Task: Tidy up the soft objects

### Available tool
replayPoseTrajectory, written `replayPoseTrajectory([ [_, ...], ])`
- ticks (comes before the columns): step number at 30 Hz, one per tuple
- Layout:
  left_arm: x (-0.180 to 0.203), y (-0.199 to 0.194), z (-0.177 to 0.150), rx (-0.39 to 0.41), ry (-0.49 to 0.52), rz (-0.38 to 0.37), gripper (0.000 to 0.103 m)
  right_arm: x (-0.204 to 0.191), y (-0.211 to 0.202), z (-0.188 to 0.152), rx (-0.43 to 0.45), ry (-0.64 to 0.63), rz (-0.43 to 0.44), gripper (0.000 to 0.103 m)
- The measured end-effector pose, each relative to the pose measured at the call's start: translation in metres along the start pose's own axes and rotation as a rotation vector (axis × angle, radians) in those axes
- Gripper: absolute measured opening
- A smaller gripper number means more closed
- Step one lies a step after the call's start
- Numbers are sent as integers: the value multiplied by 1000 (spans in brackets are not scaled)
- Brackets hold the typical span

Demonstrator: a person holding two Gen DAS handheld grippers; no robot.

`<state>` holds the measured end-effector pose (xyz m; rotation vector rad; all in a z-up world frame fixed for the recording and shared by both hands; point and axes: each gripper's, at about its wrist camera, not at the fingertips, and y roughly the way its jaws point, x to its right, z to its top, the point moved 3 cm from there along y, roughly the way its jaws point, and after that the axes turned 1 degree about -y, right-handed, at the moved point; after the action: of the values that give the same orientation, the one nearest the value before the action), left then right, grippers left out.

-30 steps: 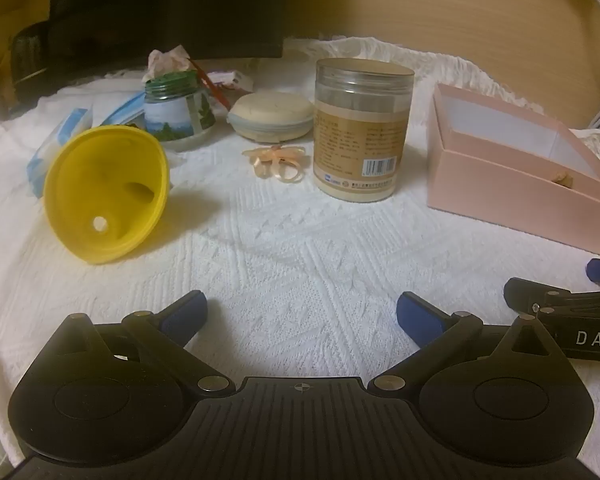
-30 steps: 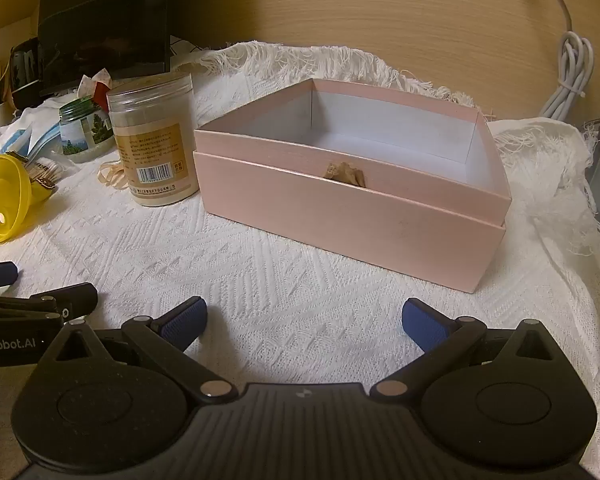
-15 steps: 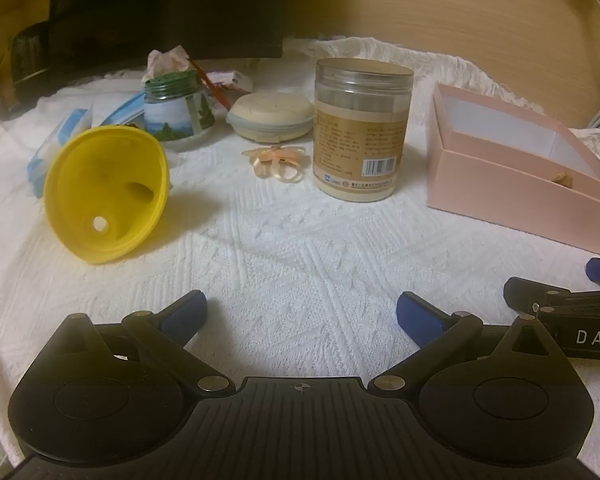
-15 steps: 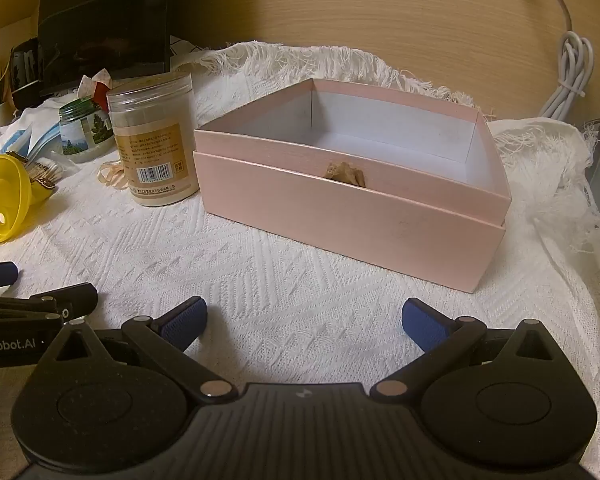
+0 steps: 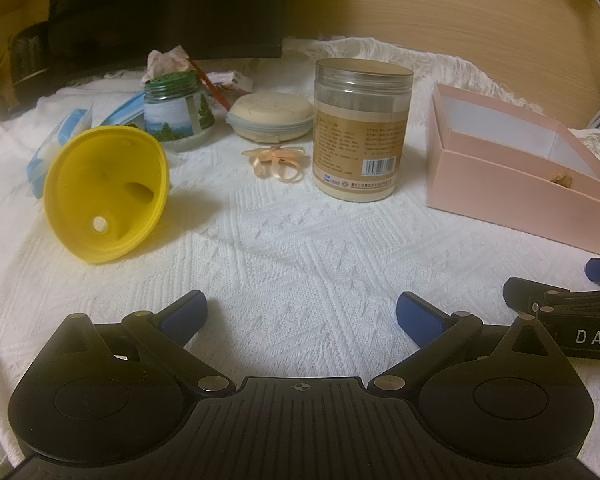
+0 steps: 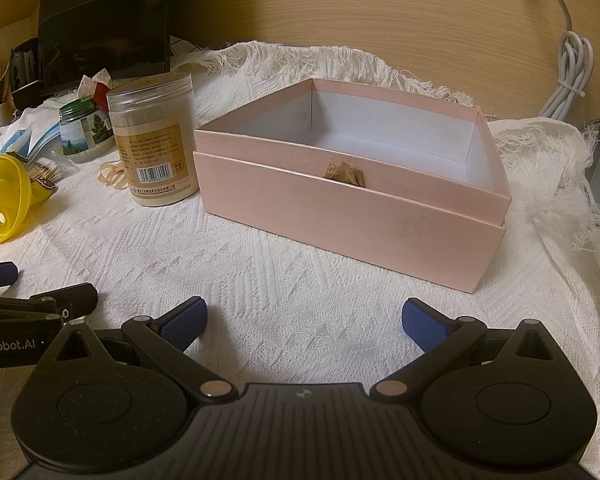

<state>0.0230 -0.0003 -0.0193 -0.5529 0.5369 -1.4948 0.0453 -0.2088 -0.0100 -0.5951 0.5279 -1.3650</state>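
Note:
A peach ribbon bow (image 5: 277, 161) lies on the white cloth between a clear plastic jar (image 5: 361, 128) and a round cream pouch (image 5: 271, 116). An open pink box (image 6: 352, 216) stands to the right, its white inside bare; a small tan scrap (image 6: 346, 173) sticks out at its front rim. The box (image 5: 516, 178) also shows at the right of the left wrist view. My left gripper (image 5: 302, 314) rests low over the cloth, open and holding nothing. My right gripper (image 6: 303, 316) is open too, in front of the box with nothing between its fingers.
A yellow funnel (image 5: 106, 192) lies on its side at the left. Behind it stand a green-lidded glass jar (image 5: 178, 114) and blue-white packets (image 5: 56, 144). A dark monitor (image 6: 104, 24) and a wooden wall close the back. A white cable (image 6: 568, 76) hangs at the right.

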Motion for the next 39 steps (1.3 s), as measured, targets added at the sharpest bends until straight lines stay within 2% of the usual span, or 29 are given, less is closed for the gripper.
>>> replayPoseTrajectory([
  [39, 0, 0, 0, 2, -3, 3, 103, 1, 1, 1, 1, 8, -5, 103],
])
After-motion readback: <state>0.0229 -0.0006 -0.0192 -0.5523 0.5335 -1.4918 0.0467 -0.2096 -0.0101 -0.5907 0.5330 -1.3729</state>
